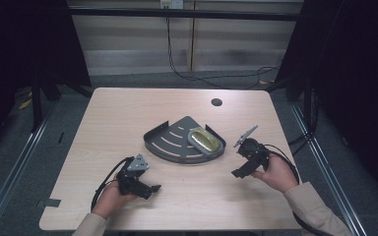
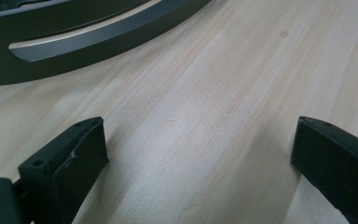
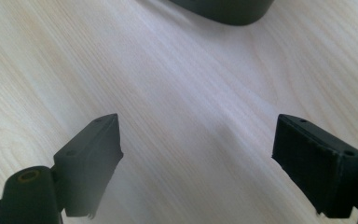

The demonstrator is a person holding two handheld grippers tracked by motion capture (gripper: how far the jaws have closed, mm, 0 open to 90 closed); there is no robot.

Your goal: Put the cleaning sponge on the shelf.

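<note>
My left claw (image 1: pixel 145 189) rests low over the near-left part of the pale wooden surface (image 1: pixel 128 113), its jaws spread wide with nothing between them but bare wood grain; my right claw (image 1: pixel 241 172) sits over the near-right part, jaws just as wide apart and gripping nothing. Between the two, toward the middle of the surface, lies the dark grey fan-shaped tray (image 1: pixel 170 140) with slots in its floor and a low rim; a yellowish oval thing in a clear wrapper (image 1: pixel 205 139) lies in the tray's right side. In the left gripper view the tray's curved rim (image 2: pixel 74 46) stands ahead and to the left of my jaws, apart from them; in the right gripper view its edge (image 3: pixel 223 11) shows at the top, well ahead of the jaws.
</note>
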